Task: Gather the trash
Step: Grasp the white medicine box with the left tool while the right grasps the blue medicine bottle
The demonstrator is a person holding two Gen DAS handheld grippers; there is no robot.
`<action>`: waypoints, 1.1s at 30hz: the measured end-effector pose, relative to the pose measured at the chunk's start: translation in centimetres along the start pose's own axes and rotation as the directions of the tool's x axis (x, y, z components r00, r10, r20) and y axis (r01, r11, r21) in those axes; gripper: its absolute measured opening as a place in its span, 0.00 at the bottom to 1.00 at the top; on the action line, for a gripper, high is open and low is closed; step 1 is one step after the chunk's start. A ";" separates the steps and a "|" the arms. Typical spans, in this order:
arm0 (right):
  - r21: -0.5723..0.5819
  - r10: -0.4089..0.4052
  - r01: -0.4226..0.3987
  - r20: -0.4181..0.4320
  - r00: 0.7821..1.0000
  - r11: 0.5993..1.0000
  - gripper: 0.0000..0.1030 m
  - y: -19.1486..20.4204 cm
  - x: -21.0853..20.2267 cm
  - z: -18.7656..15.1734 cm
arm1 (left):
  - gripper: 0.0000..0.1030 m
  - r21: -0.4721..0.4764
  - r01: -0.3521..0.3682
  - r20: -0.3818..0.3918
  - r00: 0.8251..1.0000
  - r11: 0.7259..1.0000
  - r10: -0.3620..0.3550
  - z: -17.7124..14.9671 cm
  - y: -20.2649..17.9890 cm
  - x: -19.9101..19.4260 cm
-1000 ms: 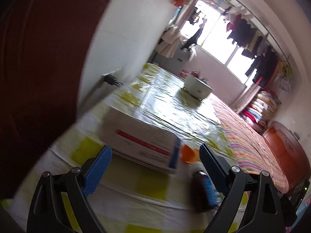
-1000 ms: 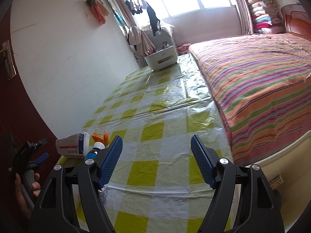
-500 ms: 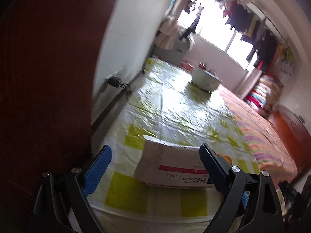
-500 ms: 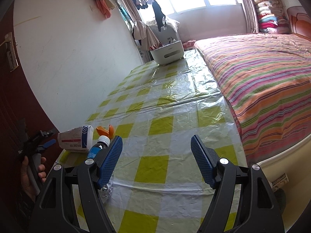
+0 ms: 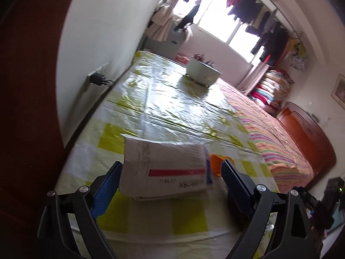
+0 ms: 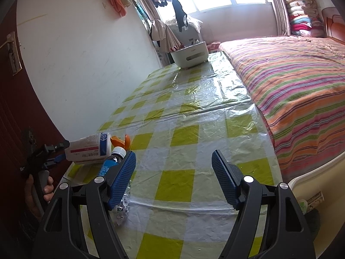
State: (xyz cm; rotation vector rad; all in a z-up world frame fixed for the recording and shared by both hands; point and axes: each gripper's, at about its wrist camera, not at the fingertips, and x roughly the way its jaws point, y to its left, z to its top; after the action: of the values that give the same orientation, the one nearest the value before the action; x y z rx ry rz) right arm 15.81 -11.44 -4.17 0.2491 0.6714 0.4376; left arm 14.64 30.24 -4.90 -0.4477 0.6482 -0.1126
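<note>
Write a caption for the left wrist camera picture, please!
Open left gripper straddles a white box on the checked tablecloth, orange peel beside it.

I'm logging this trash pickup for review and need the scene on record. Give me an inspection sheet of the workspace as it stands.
Surface: table under a yellow-checked cloth with clear plastic over it.
Job's things: white box lying flat; orange peel beside it; bottle lying down; crumpled foil near the front edge.
Clutter: white bin at the far end.
Grippers: left tongs open, the box between the pads with a gap on the right; right tongs open over bare cloth, holding nothing.
Cables: charger plugged into the wall, its lead trailing off.
Surroundings: striped bed alongside; hanging laundry at the window.
</note>
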 end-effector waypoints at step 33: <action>-0.276 0.023 -0.112 -0.307 0.951 0.955 0.70 14.1 13.1 -0.4 | 0.60 -0.173 0.079 -0.141 0.984 0.982 -0.104 -1.8 -1.6 5.0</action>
State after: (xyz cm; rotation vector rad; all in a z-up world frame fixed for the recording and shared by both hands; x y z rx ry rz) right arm 20.31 7.18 -6.58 -0.0774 0.8878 0.6418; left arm 17.54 26.92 -8.26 -0.6351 0.7883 -0.1818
